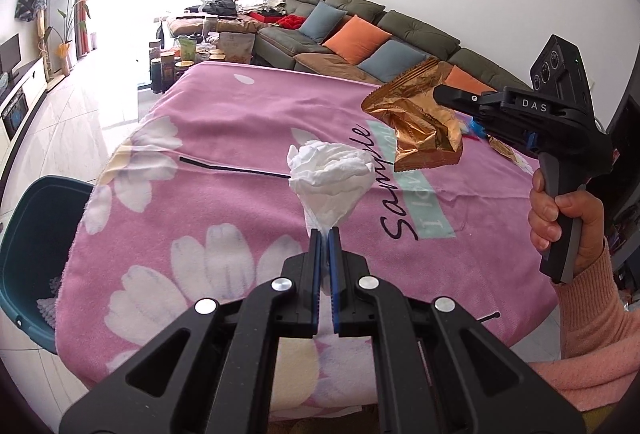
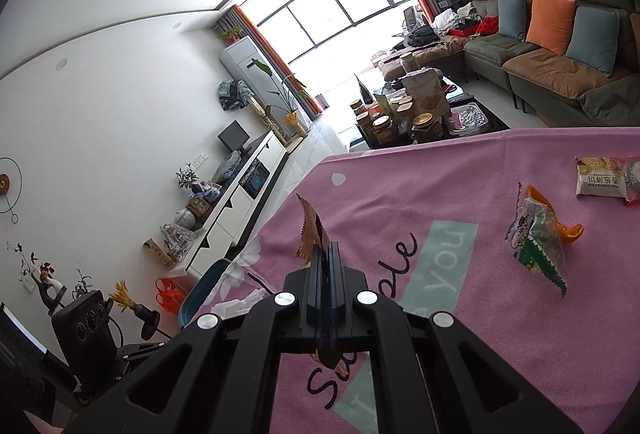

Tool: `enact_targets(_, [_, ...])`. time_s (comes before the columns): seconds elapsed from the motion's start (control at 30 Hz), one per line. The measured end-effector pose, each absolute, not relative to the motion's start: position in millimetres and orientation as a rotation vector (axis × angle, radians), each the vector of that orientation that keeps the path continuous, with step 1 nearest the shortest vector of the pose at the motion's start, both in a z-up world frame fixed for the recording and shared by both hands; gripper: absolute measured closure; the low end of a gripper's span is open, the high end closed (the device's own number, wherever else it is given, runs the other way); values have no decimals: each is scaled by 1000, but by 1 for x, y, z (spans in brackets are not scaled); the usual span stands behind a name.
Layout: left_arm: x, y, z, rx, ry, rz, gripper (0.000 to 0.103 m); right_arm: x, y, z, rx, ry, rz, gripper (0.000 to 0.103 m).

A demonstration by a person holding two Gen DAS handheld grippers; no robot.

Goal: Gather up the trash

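Tissue point(image 1: 329, 174) pinched at its twisted tail in left gripper point(image 1: 325, 234): soft, featherlight. Gold wrapper point(image 1: 420, 130) clamped in right gripper point(image 1: 440, 96), crinkly, probably slippery; best gripped by an edge.

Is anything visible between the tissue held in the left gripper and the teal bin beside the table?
Nothing visible. The left gripper holds the crumpled tissue above the pink cloth; the teal bin sits open past the table's left edge, only bare cloth between.
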State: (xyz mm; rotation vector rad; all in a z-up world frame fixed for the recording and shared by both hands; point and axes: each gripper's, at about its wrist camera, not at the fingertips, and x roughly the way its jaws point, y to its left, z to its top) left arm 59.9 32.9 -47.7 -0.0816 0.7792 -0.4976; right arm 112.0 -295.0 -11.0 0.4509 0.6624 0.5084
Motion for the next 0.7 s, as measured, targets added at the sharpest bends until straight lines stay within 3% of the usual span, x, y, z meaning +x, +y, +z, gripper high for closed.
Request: enact_targets(0.7, [32,99,-34,-155,735,-377,99,114,-226,-13,418,709,649,101])
